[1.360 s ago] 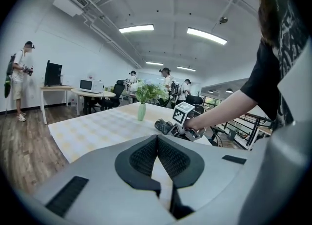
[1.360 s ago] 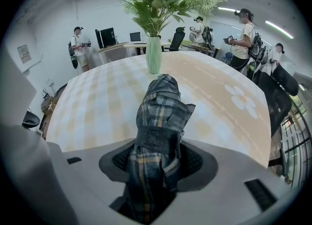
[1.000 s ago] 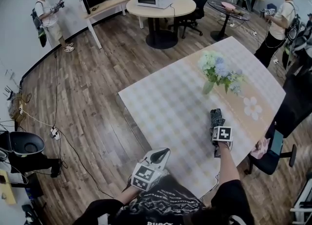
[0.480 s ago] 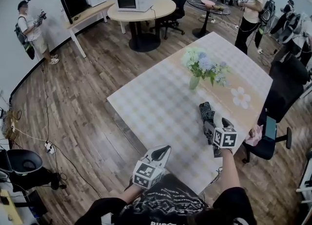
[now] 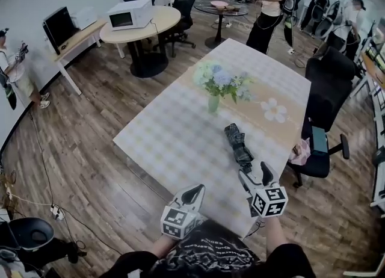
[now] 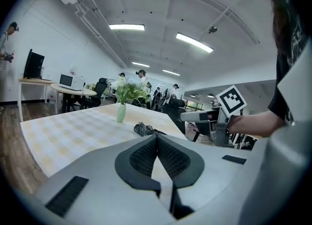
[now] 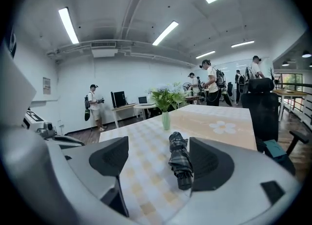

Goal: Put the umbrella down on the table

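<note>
A folded dark plaid umbrella (image 5: 237, 144) lies flat on the pale checked table (image 5: 168, 132), near its right front edge. My right gripper (image 5: 256, 174) hovers just behind the umbrella's near end, apart from it. Its jaws have just been opening and stand wide with nothing between them. In the right gripper view the umbrella (image 7: 180, 159) lies on the table beyond that open gripper (image 7: 158, 159). My left gripper (image 5: 192, 194) is shut and empty at the table's front edge. The left gripper view shows its pads (image 6: 168, 158) meeting, with the umbrella (image 6: 144, 129) farther off.
A green vase of flowers (image 5: 213, 99) stands mid-table behind the umbrella. A black office chair (image 5: 325, 90) with a pink cloth (image 5: 302, 150) sits at the table's right side. A round table with a microwave (image 5: 129, 13) and several people stand farther back.
My right gripper was on the umbrella's near end; now it has opened, let go and drawn back and up toward me. The umbrella stays on the table. The left gripper barely shifted.
</note>
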Tool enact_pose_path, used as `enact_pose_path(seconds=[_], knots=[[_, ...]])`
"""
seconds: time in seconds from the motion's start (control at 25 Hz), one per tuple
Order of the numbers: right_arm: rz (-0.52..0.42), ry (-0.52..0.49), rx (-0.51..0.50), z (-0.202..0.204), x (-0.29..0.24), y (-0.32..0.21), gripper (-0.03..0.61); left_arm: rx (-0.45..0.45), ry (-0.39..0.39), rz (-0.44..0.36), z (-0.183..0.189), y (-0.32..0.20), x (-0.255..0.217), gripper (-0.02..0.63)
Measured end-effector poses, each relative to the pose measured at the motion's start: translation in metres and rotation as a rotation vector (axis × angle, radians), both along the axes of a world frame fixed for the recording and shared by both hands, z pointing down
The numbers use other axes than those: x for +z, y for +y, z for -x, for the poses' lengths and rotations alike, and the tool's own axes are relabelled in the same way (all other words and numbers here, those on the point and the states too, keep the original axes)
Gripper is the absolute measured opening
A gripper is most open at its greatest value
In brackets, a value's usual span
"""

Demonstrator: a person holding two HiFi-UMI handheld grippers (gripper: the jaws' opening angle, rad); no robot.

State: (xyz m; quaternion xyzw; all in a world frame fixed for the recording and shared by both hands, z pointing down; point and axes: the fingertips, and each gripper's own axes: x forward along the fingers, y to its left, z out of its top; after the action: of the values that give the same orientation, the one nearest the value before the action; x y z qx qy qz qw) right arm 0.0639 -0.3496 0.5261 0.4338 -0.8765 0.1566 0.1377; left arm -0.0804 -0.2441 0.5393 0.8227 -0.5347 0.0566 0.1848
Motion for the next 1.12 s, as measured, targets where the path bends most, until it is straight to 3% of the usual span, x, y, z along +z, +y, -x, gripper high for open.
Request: enact_pose_path(seconds=[0.28, 0.52, 1.0, 1.04, 1.12], knots=[[-0.083, -0.052, 0.131, -0.019, -0.007, 0.051, 0.385, 0.03, 0.004, 0.001, -0.005, 0.007, 0.002, 0.02], [-0.044, -0.124, 0.218, -0.018, 0.014, 0.088, 0.365, 0.068, 0.015, -0.006, -0.009, 0.007, 0.005, 0.02], [-0.105, -0.029, 0.212, -0.018, 0.007, 0.096, 0.364, 0.115, -0.004, -0.014, -0.014, 0.012, 0.006, 0.02], [-0.111, -0.02, 0.212, -0.018, 0.007, 0.097, 0.357, 0.117, -0.006, -0.015, -0.014, 0.012, 0.007, 0.02], [-0.126, 0.0, 0.202, -0.015, 0.007, 0.1, 0.273, 0.119, -0.008, -0.016, -0.014, 0.012, 0.009, 0.02]])
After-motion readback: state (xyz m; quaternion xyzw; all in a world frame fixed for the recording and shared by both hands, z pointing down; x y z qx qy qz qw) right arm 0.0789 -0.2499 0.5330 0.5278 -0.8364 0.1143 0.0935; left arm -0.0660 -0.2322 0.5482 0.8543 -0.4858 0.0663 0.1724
